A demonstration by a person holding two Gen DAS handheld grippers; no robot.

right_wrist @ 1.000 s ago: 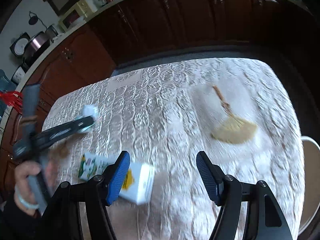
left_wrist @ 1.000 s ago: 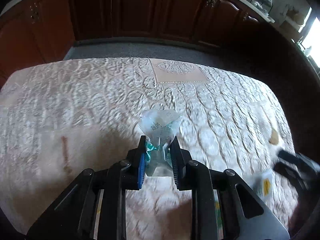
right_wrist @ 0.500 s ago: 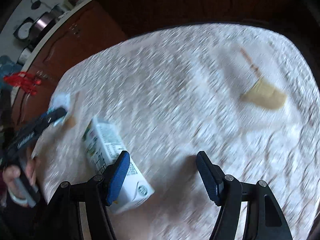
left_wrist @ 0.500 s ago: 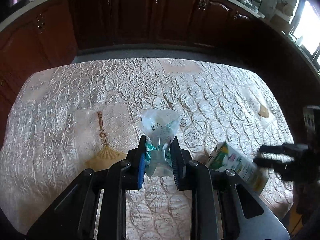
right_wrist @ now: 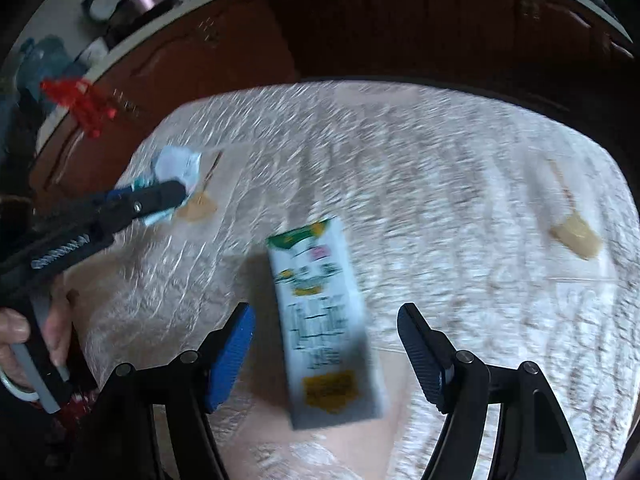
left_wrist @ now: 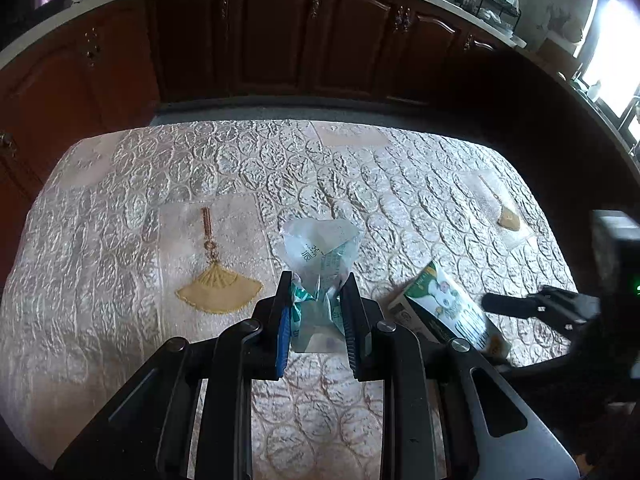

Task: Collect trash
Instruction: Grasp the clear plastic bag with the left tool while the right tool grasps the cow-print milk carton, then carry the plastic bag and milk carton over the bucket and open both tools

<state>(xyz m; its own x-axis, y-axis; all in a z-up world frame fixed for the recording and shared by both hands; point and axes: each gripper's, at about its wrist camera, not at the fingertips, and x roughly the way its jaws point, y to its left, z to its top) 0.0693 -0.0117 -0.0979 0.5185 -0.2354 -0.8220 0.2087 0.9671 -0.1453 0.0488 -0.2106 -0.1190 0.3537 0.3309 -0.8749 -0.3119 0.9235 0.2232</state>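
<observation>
Item 1: crumpled clear plastic wrapper w/ teal and white print (left_wrist: 318, 264), pinched between fingers of left tongs (left_wrist: 318, 312), held above the cloth, top part fanning out past the tips. Same wrapper seen in right wrist view at far left, sticking out of the left tongs there (right_wrist: 168, 196).

Item 2: white rectangular drink carton w/ green top band and yellow patch near its base (right_wrist: 324, 320), lying flat on its side on the silvery-cream embossed tablecloth (right_wrist: 420, 160) covering the counter. Blurred in right wrist view. In left wrist view it lay to the right, just beside the left tongs' right arm.

Item 3: right tongs (right_wrist: 326, 344), spread wide, blue-padded fingers on either side of the carton, not touching it; whether level w/ it or above, couldn't tell.

Misc: gold fan motifs w/ tassel embroidered on cloth (left_wrist: 218, 288); dark reddish-brown wooden cabinets (left_wrist: 280, 40) behind counter; person's left hand (right_wrist: 24, 344) gripped the handle of the left tongs.
</observation>
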